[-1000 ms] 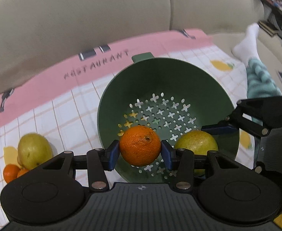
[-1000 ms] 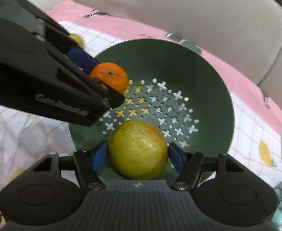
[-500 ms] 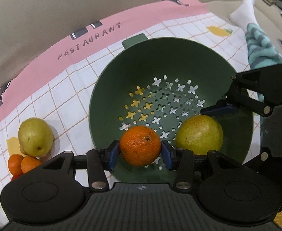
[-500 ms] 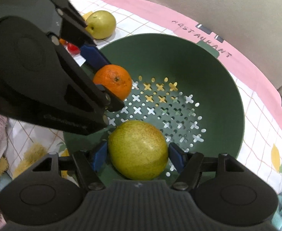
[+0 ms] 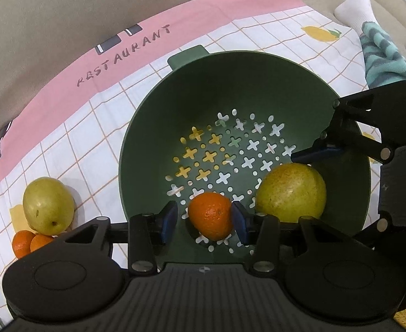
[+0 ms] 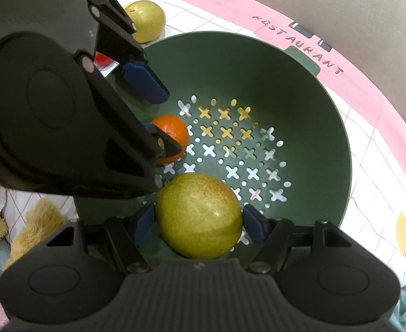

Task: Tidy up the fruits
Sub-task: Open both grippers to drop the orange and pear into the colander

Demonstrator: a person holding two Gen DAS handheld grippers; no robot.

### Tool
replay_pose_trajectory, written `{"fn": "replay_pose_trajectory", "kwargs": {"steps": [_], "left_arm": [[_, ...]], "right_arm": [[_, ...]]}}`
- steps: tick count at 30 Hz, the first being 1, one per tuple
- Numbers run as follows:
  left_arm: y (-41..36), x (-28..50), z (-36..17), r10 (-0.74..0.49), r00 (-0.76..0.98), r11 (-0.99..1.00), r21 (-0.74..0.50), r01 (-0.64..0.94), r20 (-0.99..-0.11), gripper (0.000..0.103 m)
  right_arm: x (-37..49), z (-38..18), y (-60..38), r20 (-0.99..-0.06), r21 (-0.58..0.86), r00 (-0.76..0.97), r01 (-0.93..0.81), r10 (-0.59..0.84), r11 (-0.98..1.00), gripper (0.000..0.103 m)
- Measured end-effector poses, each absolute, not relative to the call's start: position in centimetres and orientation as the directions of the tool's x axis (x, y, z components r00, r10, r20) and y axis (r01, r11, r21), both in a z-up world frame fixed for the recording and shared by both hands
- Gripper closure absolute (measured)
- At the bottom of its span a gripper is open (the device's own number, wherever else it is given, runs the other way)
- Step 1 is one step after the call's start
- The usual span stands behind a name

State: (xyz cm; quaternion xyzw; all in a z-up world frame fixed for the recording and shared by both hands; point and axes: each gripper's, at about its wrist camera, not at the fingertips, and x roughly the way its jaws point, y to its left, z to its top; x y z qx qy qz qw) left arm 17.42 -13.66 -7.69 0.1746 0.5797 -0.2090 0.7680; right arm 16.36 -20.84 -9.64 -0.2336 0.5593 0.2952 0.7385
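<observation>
One orange (image 5: 210,215) loose between fingers (image 5: 169,220), pear (image 6: 198,215) gripped

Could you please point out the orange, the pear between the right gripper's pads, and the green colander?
orange (image 5: 210,215), left wrist view, middle of its peel.
pear (image 6: 199,215), right wrist view, middle of its speckled skin.
green colander (image 5: 244,83), left wrist view, bare far inner wall.

Probably a home living room — beige sofa cushions (image 5: 64,13), printed picnic cloth (image 5: 258,36), socked foot (image 5: 355,5).
</observation>
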Motion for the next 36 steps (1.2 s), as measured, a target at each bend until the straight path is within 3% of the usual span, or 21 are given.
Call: {"fn": "replay_pose_trajectory", "kwargs": {"steps": [4,6,19,21,30,36], "left_arm": [[-13.3,17.2,-7.3,-0.137,0.244,0.856,0.009,0.518,-0.96,0.049],[-13.1,17.1,-6.9,-0.148,0.252,0.858,0.002,0.514,-0.956,0.041],[-11.4,15.5,-3.3,-0.186,0.344,0.886,-0.006,0.463,-0.92,0.04],[-10.9,15.2,-2.6,-0.195,0.363,0.891,-0.01,0.453,-0.911,0.04],[-8.5,12.8,0.4,-0.218,0.488,0.921,-0.013,0.389,-0.845,0.04],[-6.4,10.4,2.0,-0.235,0.583,0.943,-0.037,0.33,-0.778,0.038]], "right_arm": [[15.6,-9.3,-20.8,-0.965,-0.029,0.206,-0.703,0.164,0.711,0.037],[15.4,-9.0,-20.8,-0.959,-0.052,0.232,-0.705,0.161,0.707,0.037],[14.5,-6.3,-20.8,-0.927,-0.141,0.348,-0.673,0.143,0.726,0.027],[14.3,-5.9,-20.9,-0.92,-0.146,0.364,-0.658,0.142,0.739,0.021],[12.9,-3.9,-21.4,-0.873,-0.107,0.449,-0.556,0.19,0.824,0.019],[11.1,-2.4,-21.1,-0.805,-0.007,0.534,-0.446,0.26,0.895,0.016]]}}
